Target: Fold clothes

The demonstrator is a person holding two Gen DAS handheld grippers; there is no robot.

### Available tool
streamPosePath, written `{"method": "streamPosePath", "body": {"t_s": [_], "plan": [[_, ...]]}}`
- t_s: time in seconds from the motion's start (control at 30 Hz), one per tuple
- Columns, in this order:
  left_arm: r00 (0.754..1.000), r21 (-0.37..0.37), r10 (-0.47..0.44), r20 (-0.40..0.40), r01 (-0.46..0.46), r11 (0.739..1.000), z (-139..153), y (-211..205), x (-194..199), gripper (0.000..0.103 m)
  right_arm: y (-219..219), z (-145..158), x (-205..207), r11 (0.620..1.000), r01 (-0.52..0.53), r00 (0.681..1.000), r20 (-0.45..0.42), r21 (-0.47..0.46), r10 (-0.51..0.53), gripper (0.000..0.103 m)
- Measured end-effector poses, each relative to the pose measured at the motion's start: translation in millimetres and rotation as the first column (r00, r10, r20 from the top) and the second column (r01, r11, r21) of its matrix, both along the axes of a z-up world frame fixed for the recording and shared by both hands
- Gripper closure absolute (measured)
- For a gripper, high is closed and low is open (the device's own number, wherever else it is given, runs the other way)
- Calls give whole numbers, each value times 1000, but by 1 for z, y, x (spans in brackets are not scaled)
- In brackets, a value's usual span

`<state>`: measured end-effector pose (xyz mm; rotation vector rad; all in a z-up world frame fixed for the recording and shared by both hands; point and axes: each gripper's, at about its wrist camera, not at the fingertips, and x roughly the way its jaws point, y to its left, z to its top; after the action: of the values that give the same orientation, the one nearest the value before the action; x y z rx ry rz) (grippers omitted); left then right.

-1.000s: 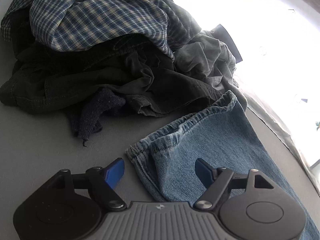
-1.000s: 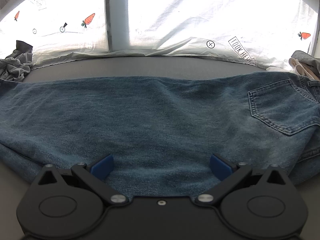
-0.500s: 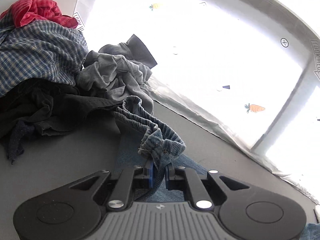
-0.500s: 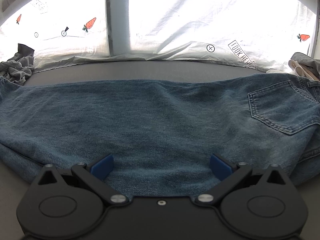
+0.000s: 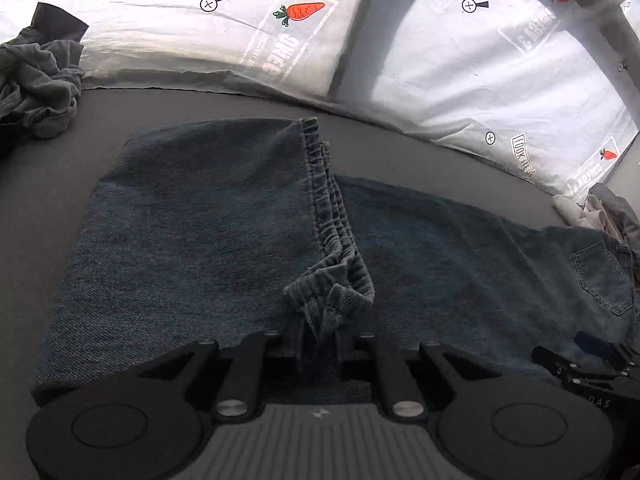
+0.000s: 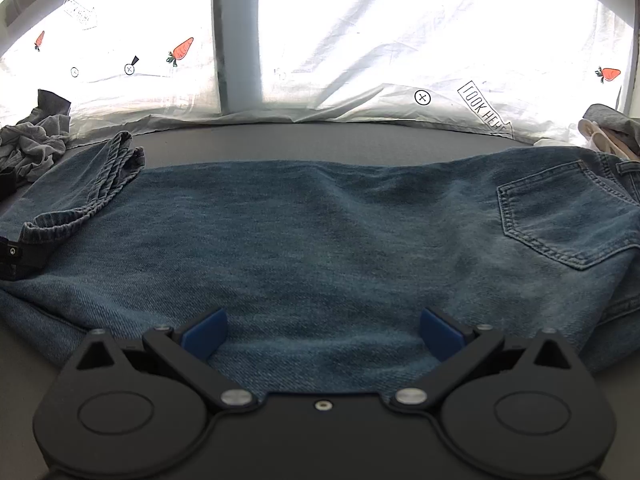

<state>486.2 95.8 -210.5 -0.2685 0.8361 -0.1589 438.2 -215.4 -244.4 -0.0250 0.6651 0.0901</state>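
Across the grey tabletop (image 6: 360, 146): one pair of blue jeans (image 6: 320, 248), spread flat, long axis running side to side, roughly parallel to the far edge. Waist end at the right with one back pocket (image 6: 560, 216) showing; leg hems (image 5: 324, 208) folded over toward the middle, lying on top of the legs. Two grippers in play. Left gripper (image 5: 318, 350) closed tight on the bunched hem corner, denim pinched between the blue pads, fold draped away toward the far edge. Right gripper (image 6: 320, 334) spread wide, blue fingers (image 6: 202, 334) resting low over the near edge of the jeans, nothing between them. Seen also from the left wrist camera, low at the right, just over the denim. One crumpled grey garment (image 5: 40, 88) at the far left corner, apart from the jeans. One small heap of pale and grey cloth (image 6: 608, 128) at the far right, beside the waistband. Behind the far edge, a white printed sheet (image 6: 400, 40) backlit: three carrots counted in the right wrist view, several crossed circles, and an arrow label reading "LOOK HERE" (image 6: 484, 110). Other lettering on the sheet mirrored, not legible.
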Motion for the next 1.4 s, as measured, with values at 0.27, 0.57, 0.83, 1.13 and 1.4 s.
{"method": "streamPosePath", "body": {"t_s": [0.27, 0.57, 0.83, 1.13, 1.4], "plan": [[998, -97, -33, -62, 27, 995, 19, 8, -4, 37, -5, 11, 11, 998, -22, 996, -90, 52, 27, 0], [978, -31, 197, -75, -199, 979, 37, 63, -11, 17, -22, 34, 18, 883, 6, 989, -136, 469, 65, 19], [901, 156, 389, -192, -364, 918, 8, 113, 0, 11, 12, 16, 72, 708, 59, 930, -298, 704, 218, 71], [912, 219, 371, -178, -331, 918, -5, 101, 0, 0, 74, -1, 134, 660, 65, 893, -339, 749, 297, 71], [912, 223, 375, -167, -335, 915, -6, 98, 0, 0, 118, -8, 177, 645, 56, 874, -349, 763, 337, 74]]}}
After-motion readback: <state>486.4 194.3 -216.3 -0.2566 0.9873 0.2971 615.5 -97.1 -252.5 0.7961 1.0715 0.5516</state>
